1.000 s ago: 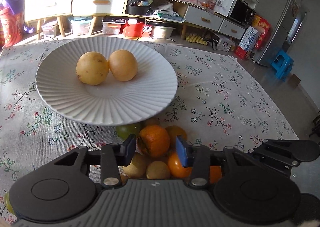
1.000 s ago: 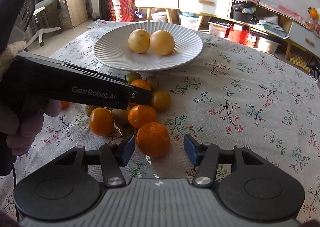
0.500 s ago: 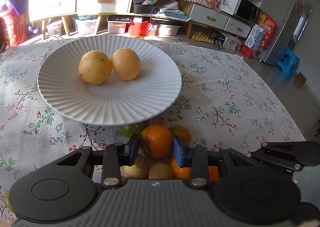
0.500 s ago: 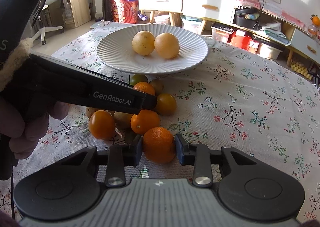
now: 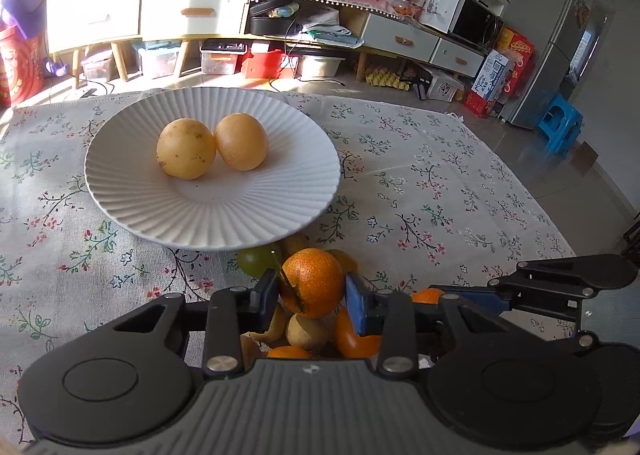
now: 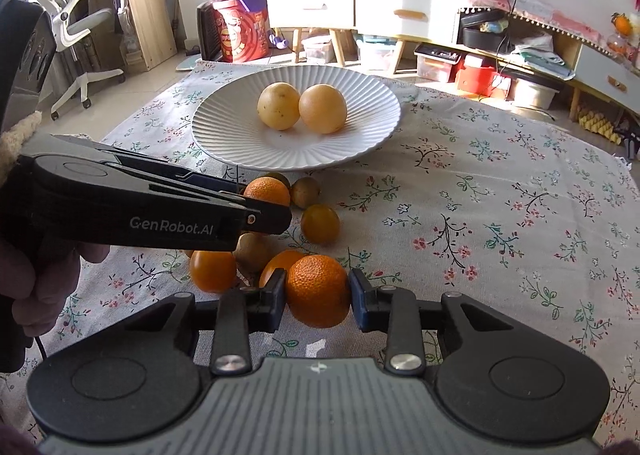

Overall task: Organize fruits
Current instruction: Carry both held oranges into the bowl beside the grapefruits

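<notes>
Now my left gripper (image 5: pixel 312 297) and right gripper (image 6: pixel 318 295) each clamp a dimpled orange mandarin (separate fruits) (image 5: pixel 313 282) (image 6: pixel 318 291).

The left gripper (image 5: pixel 312 293) tilts downward, its jaws having just closed, both pads pressed on an orange (image 5: pixel 313 282). The right gripper (image 6: pixel 318 293), at its three o'clock, is pitched down likewise, jaws just closed on another orange (image 6: pixel 318 291). A hand (image 6: pixel 38 287) grips the left handle.
</notes>
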`<state>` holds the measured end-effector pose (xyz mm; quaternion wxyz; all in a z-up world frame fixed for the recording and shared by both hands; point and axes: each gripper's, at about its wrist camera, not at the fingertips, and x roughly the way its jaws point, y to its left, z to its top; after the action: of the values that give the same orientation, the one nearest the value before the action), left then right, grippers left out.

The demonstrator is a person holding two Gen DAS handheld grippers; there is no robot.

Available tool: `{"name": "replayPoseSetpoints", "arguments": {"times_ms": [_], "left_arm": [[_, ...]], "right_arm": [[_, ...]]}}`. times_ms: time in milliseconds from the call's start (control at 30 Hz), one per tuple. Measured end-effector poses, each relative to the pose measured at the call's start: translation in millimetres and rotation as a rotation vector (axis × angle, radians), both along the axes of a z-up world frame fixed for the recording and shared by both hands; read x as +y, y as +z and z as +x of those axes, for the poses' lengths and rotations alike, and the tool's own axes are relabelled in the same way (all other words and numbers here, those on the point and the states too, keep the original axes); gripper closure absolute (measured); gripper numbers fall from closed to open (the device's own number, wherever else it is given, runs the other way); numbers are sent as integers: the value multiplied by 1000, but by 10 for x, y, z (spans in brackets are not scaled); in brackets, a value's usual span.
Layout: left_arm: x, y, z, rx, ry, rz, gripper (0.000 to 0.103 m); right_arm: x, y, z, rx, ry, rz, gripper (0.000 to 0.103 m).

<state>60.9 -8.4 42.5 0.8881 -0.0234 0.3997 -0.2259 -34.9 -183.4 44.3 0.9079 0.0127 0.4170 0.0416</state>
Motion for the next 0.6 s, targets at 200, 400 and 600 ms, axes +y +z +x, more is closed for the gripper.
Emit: {"name": "replayPoseSetpoints", "arguments": {"times_ms": [200, 400, 600], "left_arm": [[72, 64, -62, -17, 1, -10, 77], [159, 162, -106, -45, 14, -28, 77], [216, 225, -68, -75, 38, -38, 77]], "right_arm": [[-52, 48, -3, -12, -19, 3, 73], [-142, 142, 60, -38, -58, 24, 73], [-189, 245, 177, -75, -87, 53, 73]]}}
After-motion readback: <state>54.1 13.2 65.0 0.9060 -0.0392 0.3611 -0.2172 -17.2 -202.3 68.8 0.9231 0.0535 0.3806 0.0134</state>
